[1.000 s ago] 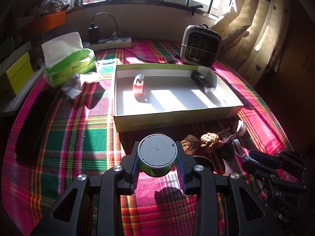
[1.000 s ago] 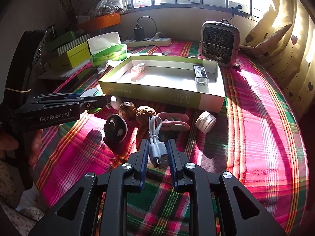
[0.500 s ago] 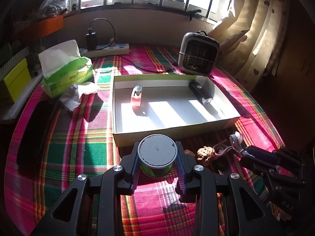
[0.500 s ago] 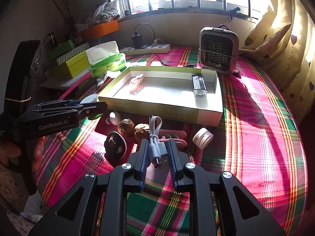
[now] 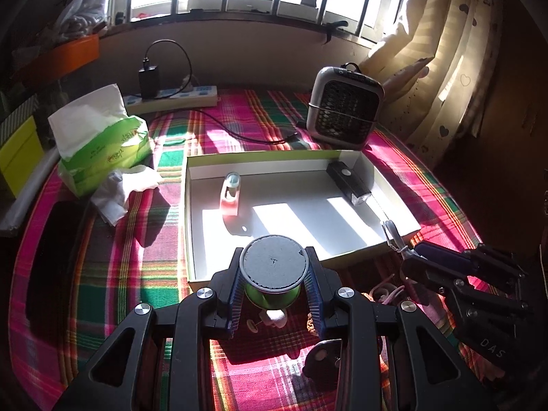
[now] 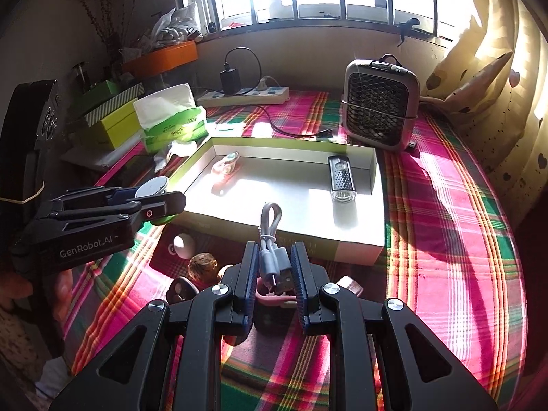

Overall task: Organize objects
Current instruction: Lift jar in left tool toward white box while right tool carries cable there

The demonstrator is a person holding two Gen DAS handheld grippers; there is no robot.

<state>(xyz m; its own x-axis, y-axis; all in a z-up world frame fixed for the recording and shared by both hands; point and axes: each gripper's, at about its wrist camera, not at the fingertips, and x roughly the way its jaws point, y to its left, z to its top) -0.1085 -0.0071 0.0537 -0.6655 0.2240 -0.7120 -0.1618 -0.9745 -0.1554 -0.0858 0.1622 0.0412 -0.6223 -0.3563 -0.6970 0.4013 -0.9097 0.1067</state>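
Observation:
My left gripper (image 5: 274,277) is shut on a green spool with a grey round top (image 5: 273,265), held in the air at the front edge of the open box (image 5: 191,226). My right gripper (image 6: 274,267) is shut on a coiled grey USB cable (image 6: 270,239), held above the table just before the box's (image 6: 356,250) near wall. Inside the box lie a pink bottle (image 5: 231,195) (image 6: 225,164) and a black bike light (image 5: 349,181) (image 6: 340,179). Each gripper shows in the other's view: the right gripper (image 5: 407,257), the left gripper (image 6: 171,202).
On the plaid cloth before the box lie a walnut (image 6: 202,267), a white round piece (image 6: 181,245), a pink item (image 6: 274,296) and a dark disc (image 5: 323,359). A tissue pack (image 5: 99,150), power strip (image 5: 171,99) and small heater (image 5: 344,111) stand behind the box.
Both grippers have risen and moved forward toward the box with their loads. The spool now hangs over the box's near edge, and the cable nears its front wall.

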